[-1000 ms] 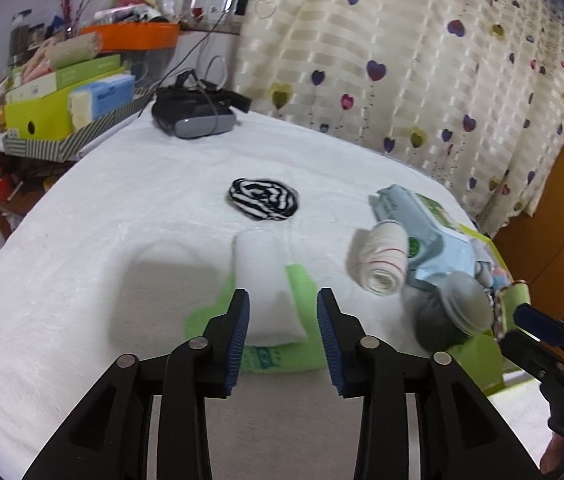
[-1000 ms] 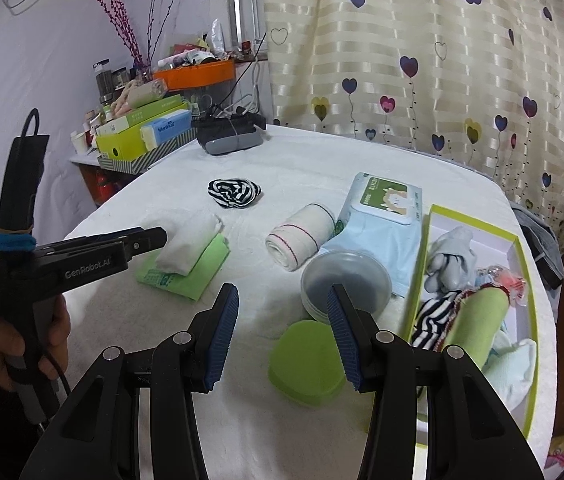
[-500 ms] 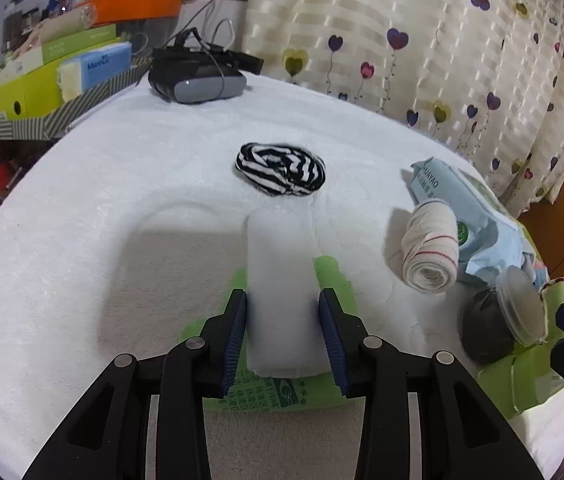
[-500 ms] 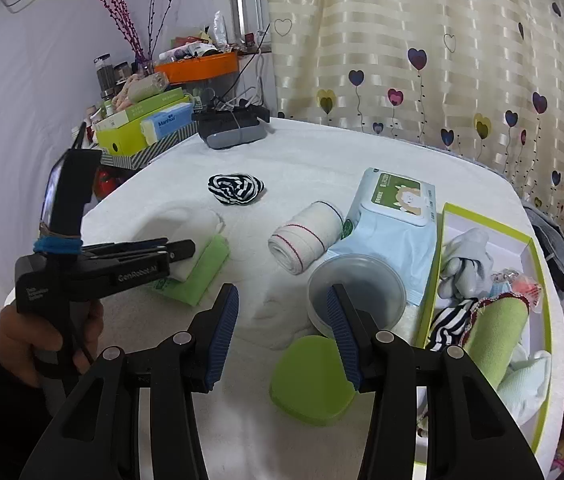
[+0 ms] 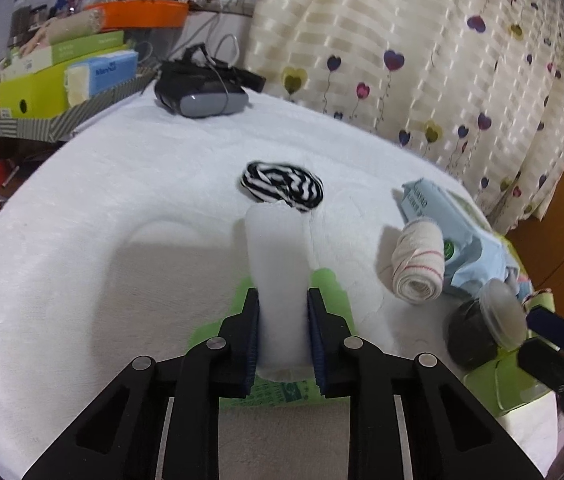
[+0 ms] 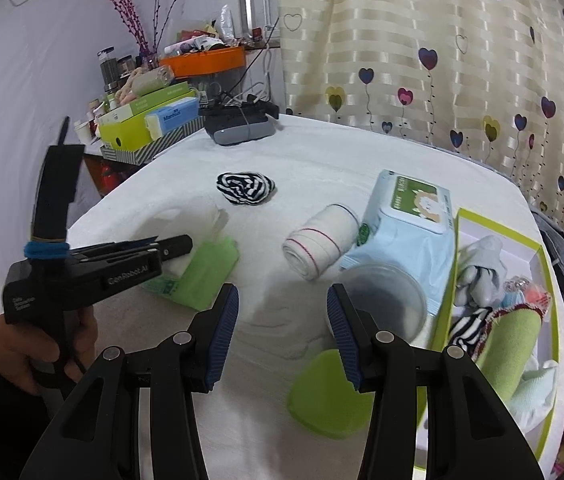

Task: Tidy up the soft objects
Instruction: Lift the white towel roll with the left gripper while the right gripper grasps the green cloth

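A white rolled cloth lies on a flat green packet on the white bed cover. My left gripper is closing on the roll's near end, and both blue pads press into its sides. From the right wrist view the same left gripper reaches the white roll from the left, held by a hand. My right gripper hovers open over bare cover with nothing between its fingers. A black-and-white striped sock ball lies just beyond the roll. A white roll with red stripes lies to its right.
A green-rimmed box at the right holds several soft items. Beside it are a blue wipes pack, a clear tub and its green lid. A dark headset and stacked boxes sit at the far edge.
My left gripper moved forward and down until the white roll lay between its jaws, then the jaws narrowed onto it. The right gripper stayed open and nearly still.
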`<action>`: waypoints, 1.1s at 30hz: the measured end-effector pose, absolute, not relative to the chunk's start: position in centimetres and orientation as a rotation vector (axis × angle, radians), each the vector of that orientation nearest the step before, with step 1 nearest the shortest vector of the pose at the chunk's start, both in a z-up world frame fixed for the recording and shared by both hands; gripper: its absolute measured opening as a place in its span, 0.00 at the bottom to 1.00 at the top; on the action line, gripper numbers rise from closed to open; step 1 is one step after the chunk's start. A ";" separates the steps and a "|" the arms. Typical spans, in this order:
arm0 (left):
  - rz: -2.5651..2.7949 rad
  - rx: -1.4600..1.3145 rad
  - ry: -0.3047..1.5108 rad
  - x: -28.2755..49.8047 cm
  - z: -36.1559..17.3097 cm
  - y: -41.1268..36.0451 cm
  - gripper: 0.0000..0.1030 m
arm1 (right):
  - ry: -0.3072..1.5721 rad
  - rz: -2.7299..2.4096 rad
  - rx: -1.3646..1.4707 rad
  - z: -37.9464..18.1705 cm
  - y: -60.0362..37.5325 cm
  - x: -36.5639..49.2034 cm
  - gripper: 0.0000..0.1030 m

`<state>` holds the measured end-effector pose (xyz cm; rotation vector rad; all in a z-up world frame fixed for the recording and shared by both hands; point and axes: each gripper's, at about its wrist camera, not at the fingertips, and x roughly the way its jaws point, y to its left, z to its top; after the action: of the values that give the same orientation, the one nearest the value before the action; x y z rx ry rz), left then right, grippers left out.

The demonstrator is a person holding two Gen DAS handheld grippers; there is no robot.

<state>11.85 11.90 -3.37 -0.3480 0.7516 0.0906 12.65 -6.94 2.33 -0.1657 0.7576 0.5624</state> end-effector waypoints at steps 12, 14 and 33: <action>0.101 -0.376 0.688 8.7 -2.1 15.5 0.20 | 0.821 0.652 -0.212 0.1 -0.6 13.0 0.46; 0.101 -0.385 0.686 8.2 -2.3 16.1 0.21 | 0.842 0.666 -0.222 -0.6 0.8 13.3 0.46; 0.064 -0.459 0.684 7.1 -3.4 19.0 0.21 | 0.963 0.624 -0.270 -4.7 5.8 15.1 0.53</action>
<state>7.07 18.95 -3.39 -0.4588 0.6842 0.0643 15.10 5.81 -4.74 -0.2704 0.9629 0.6244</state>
